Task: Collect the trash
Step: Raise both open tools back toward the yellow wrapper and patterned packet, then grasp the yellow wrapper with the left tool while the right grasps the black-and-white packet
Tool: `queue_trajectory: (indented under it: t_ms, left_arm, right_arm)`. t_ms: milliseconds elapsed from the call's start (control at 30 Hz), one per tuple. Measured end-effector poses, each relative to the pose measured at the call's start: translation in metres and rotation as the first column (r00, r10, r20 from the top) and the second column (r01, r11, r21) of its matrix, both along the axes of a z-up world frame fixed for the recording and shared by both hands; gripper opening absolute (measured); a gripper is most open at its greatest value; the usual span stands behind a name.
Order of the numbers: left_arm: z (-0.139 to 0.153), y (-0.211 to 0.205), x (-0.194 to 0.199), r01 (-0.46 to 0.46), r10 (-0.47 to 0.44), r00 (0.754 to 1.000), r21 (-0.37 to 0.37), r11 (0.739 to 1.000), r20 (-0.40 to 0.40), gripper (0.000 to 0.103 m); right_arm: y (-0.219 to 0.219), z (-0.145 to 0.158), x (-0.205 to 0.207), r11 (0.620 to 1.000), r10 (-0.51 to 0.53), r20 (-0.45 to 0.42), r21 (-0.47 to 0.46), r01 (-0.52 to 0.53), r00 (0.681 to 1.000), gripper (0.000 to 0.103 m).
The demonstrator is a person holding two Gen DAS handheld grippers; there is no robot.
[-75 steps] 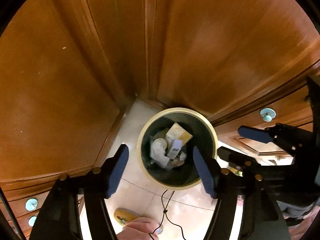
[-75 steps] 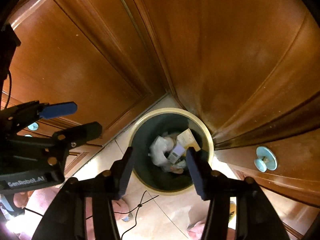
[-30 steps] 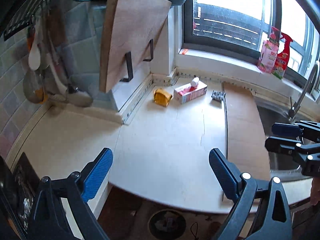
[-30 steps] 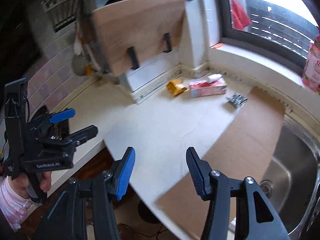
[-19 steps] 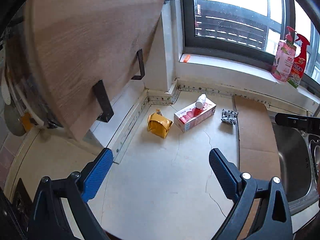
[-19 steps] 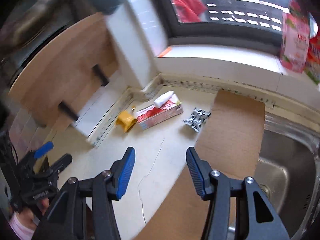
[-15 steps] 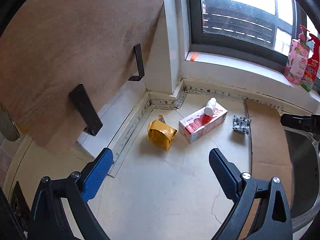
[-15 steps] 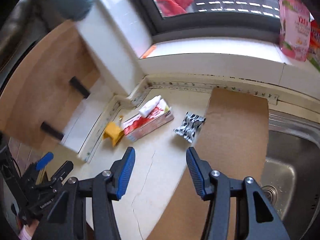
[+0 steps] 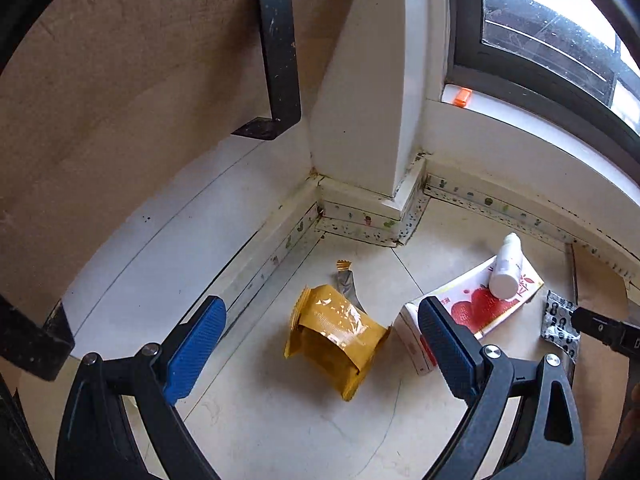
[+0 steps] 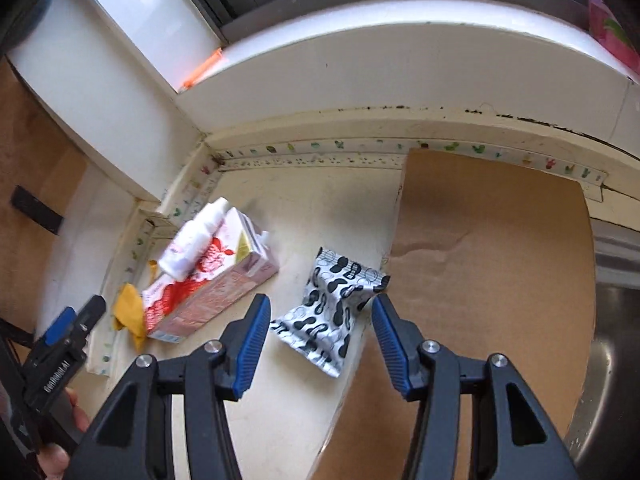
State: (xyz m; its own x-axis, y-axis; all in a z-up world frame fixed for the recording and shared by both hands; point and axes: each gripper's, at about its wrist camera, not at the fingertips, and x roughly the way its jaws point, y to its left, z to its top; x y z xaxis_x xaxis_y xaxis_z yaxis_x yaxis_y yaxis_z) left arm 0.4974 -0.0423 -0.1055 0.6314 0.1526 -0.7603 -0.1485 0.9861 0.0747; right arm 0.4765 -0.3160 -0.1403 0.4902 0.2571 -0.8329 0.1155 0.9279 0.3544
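Observation:
A crumpled yellow wrapper [image 9: 336, 336] lies on the pale countertop, between the fingers of my open, empty left gripper [image 9: 320, 352]. Right of it lies a red-and-white carton [image 9: 468, 312] with a small white bottle [image 9: 506, 266] resting on it. A black-and-white patterned wrapper [image 10: 332, 308] lies beside the carton [image 10: 208, 284], partly on a brown board. My right gripper [image 10: 316, 340] is open and empty, its fingers on either side of that wrapper. The yellow wrapper [image 10: 130, 312] peeks out left of the carton in the right wrist view.
A wooden cutting board [image 9: 132, 80] on black brackets leans at the left. A brown board [image 10: 492, 272] covers the counter beside a steel sink [image 10: 612, 320]. The window sill [image 10: 400, 40] and wall corner close the back.
Both grippers rose from the trash bin on the floor to the counter and moved in close: the left over the yellow wrapper, the right over the patterned wrapper. Both stayed open.

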Motion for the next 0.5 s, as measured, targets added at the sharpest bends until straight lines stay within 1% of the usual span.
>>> queue_trajectory:
  t_ms: [33,100,167,233,300,500]
  left_arm:
    - [-0.003,0.002,0.003,-0.009,0.009,1.000,-0.001,1.000,-0.004,0.096]
    - [-0.009,0.007,0.009,-0.026,0.026,0.999,-0.006,1.000,-0.019,0.096]
    - [-0.016,0.011,0.016,-0.040,0.040,0.999,-0.007,0.999,-0.036,0.095]
    - [-0.023,0.014,0.022,-0.052,0.052,0.997,-0.003,0.999,-0.055,0.094]
    - [-0.031,0.016,0.027,-0.056,0.055,0.995,-0.009,0.998,-0.078,0.094]
    - [-0.051,0.014,0.035,-0.048,0.043,0.989,-0.030,0.998,-0.144,0.093]
  right_arm:
    - [0.003,-0.004,0.003,1.000,0.014,-0.005,-0.014,-0.014,1.000,0.048]
    - [0.009,-0.012,0.008,0.998,0.042,-0.021,-0.038,-0.043,0.999,0.038]
    - [0.017,-0.019,0.011,0.995,0.068,-0.031,-0.066,-0.070,0.997,0.034]
    - [0.023,-0.020,0.010,0.992,0.091,-0.014,-0.088,-0.092,0.996,0.034]
    - [0.027,-0.020,0.009,0.989,0.108,-0.001,-0.098,-0.107,0.994,0.030]
    - [0.034,-0.018,0.000,0.982,0.163,0.013,-0.098,-0.161,0.987,0.027]
